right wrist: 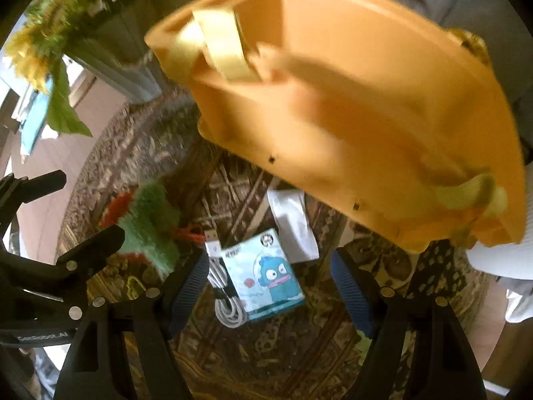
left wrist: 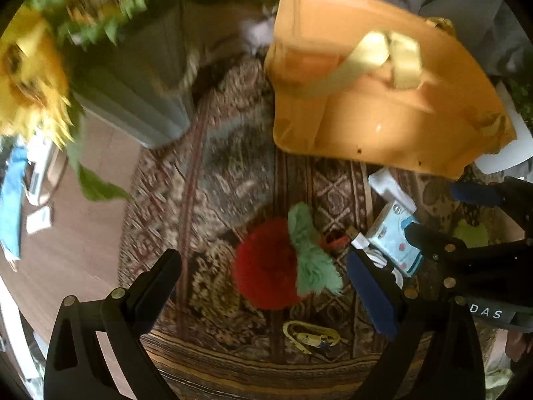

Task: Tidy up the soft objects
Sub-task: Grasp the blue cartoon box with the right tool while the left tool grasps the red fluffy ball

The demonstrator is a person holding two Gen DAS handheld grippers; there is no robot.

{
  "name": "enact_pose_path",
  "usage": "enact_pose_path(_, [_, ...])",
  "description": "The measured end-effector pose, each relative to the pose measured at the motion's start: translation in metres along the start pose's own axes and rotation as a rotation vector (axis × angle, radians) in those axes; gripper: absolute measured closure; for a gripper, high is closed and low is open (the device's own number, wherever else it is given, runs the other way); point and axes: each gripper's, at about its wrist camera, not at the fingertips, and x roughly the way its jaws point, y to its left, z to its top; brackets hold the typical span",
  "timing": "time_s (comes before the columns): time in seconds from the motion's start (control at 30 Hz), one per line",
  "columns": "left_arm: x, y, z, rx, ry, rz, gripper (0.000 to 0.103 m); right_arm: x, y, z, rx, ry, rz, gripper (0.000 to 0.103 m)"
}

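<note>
Black fingers with blue ribbed pads frame both views, and each claw is spread wide with nothing between its pads. Straight ahead of the left claw (left wrist: 263,283), close in front of the gap between its fingers, lies the fluffy red pompom with a shaggy green plush leaf (left wrist: 283,263) on the patterned brown woven rug (left wrist: 233,180). The green part runs roughly away from the camera along the toy's right side, so its long axis lies nearly in line with the fingers and the toy sits a little toward the right finger. From the right claw (right wrist: 269,286) the same toy (right wrist: 150,226) lies off to the left, beyond the left finger, so the left hand is the nearer and better placed, judging by these views.

Directly between the right claw's fingers rest a pale blue carton printed with a blue cartoon fish face (right wrist: 266,276) and a coiled white USB cable (right wrist: 223,293) touching its left edge; a white plastic packet (right wrist: 293,226) lies just past them. Neither looks soft. A small yellow clip with a cord (left wrist: 309,335) lies on the rug near the left claw, below the toy.

Behind everything stands the orange fabric storage bin with pale yellow handles (left wrist: 383,100), its mouth tipped toward the cameras, probably the place for soft things. Artificial sunflowers in a grey ribbed pot (left wrist: 133,76) stand to the left, well clear.
</note>
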Motion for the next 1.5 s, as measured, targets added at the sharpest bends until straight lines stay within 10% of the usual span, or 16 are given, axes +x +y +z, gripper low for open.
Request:
enact_pose_path(0.8, [0.056, -0.003, -0.001, -0.011, 0.092, 0.024, 0.003, 0.063, -0.015, -0.009, 0.031, 0.123, 0.015, 0.027])
enact_pose_path(1.5, [0.087, -0.011, -0.009, -0.015, 0.122, -0.023, 0.054, 0.069, -0.005, -0.034, 0.028, 0.036, 0.057, 0.042])
